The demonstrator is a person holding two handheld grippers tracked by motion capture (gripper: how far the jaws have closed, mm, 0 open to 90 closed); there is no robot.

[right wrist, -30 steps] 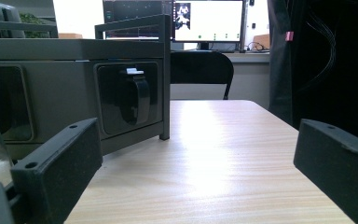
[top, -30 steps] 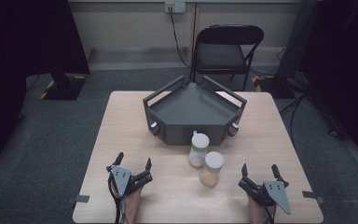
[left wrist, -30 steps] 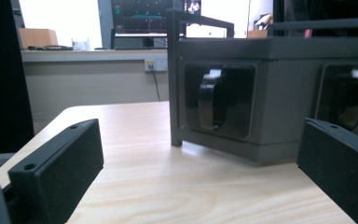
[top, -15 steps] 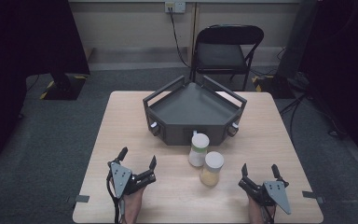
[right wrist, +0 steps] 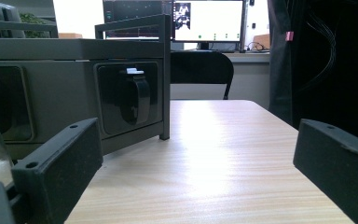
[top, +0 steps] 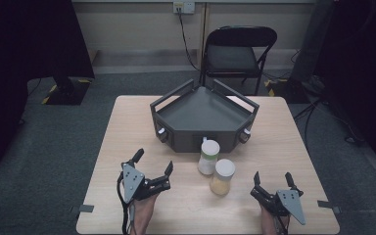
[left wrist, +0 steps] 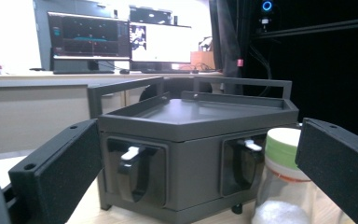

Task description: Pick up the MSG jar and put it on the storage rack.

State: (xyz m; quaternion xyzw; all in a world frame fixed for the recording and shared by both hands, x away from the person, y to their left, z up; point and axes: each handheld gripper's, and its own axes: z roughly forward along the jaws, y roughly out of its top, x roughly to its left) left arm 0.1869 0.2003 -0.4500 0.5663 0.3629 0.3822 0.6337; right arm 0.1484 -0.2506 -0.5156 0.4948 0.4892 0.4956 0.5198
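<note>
A dark grey angular box [top: 203,115] with a tray top and rails stands mid-table. Just in front of it are two clear jars: one with a pale green-white lid [top: 209,155], one with yellowish contents [top: 223,176]. My left gripper [top: 153,162] is open at the front left, pointing toward the box and jars, holding nothing. In the left gripper view the box front [left wrist: 186,154] with its two latch handles lies ahead, and the pale-lidded jar [left wrist: 284,151] is near the right jaw. My right gripper [top: 272,178] is open at the front right, right of the yellowish jar.
A black folding chair [top: 237,56] stands behind the table's far edge. In the right gripper view the box's corner [right wrist: 130,98] is at the left, with bare tabletop [right wrist: 214,154] ahead. Monitors and a desk lie beyond. Dark curtains flank the table.
My left gripper has shifted slightly forward and right, turning toward the jars. The right gripper and the jars have not moved.
</note>
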